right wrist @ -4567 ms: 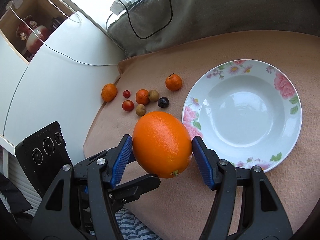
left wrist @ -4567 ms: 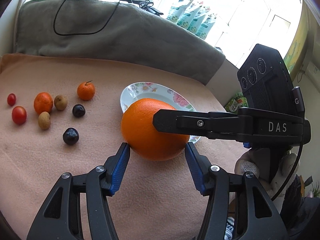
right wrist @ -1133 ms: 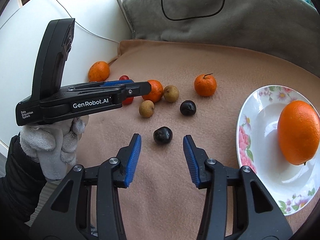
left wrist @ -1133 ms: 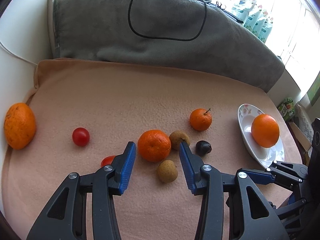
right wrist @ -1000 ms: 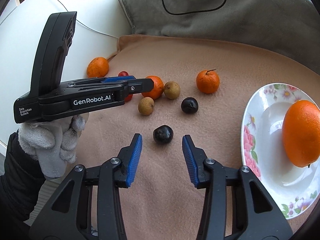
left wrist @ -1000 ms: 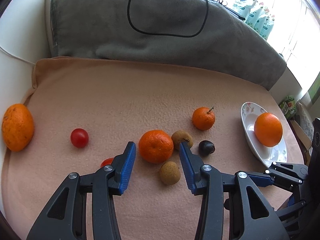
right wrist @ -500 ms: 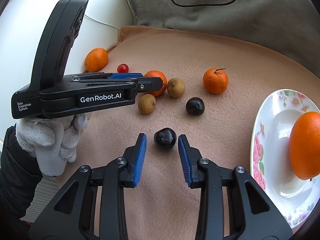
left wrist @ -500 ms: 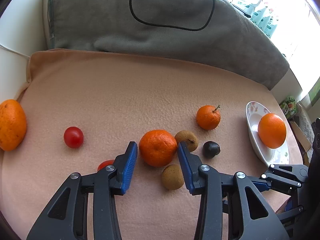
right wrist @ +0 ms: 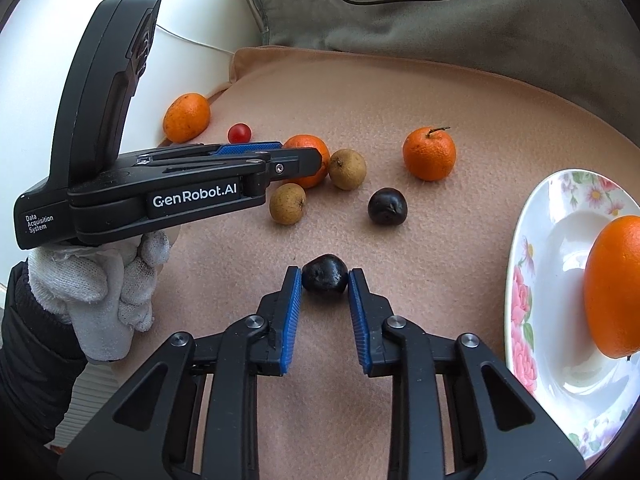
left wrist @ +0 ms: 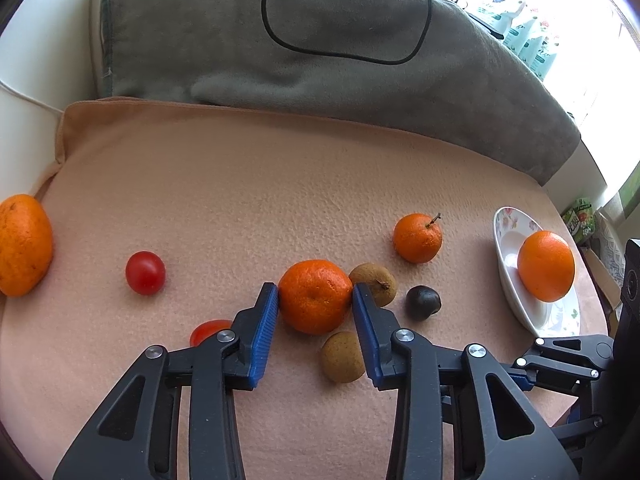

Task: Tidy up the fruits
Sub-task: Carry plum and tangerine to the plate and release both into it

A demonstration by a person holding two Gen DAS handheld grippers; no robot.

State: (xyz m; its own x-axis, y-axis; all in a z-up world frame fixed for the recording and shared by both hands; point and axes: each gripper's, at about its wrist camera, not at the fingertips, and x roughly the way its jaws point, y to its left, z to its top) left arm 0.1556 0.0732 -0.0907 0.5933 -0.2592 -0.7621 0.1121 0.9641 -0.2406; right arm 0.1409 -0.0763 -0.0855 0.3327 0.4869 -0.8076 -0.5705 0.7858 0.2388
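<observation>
My left gripper has its blue pads against both sides of a tangerine that rests on the peach cloth. My right gripper has its pads against a dark plum on the cloth. A large orange lies in the floral plate at the right. A stemmed tangerine, a second dark plum, two brown fruits, two cherry tomatoes and an oval orange lie loose.
A grey folded blanket with a black cable on it lies along the cloth's far edge. A white wall borders the left side. The left gripper's body and gloved hand reach across the right wrist view.
Both grippers moved forward and narrowed: the left pads closed onto the tangerine, the right pads onto the dark plum. The large orange, held earlier, lies in the plate.
</observation>
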